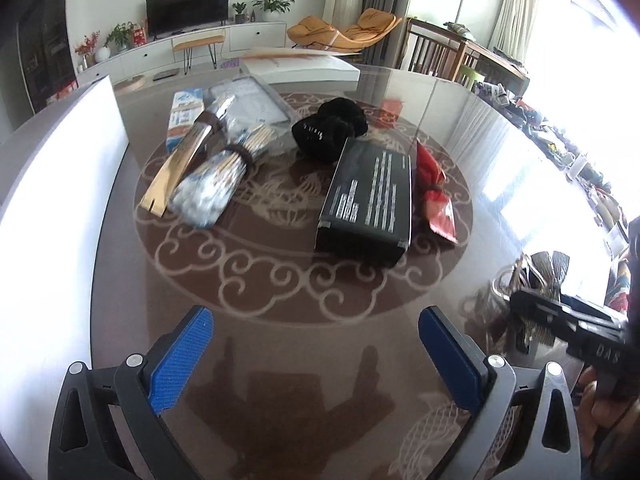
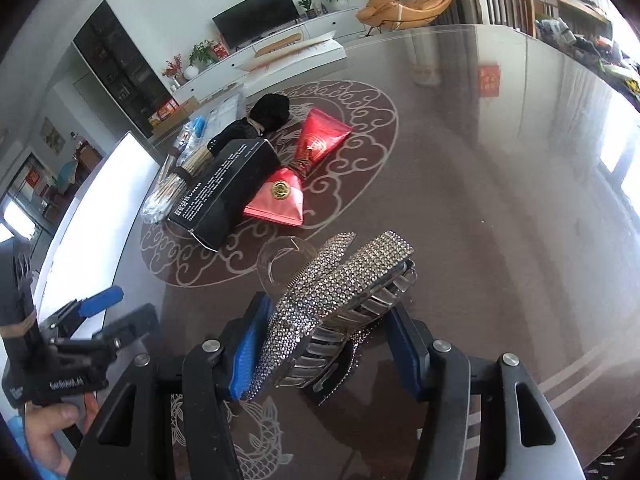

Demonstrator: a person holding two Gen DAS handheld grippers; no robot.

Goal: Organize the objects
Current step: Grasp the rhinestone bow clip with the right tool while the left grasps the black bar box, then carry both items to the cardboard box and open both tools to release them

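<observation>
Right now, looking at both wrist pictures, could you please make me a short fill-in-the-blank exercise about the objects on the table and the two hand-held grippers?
1. The rhinestone hair clip sits between the blue pads of the ____ hand-held gripper.
2. The left hand-held gripper holds ____.
3. The black box lies beside a ____ foil pouch.
4. The table carries a pale swirling ____ pattern.

Missing words: right; nothing; red; cloud

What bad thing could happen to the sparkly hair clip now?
The sparkly hair clip sits between the right gripper pads, tilted. Its clear plastic teeth might bend or snap if squeezed hard. Its rounded, beaded shell could also slip out and drop onto the glass table, maybe scratching it.
</observation>
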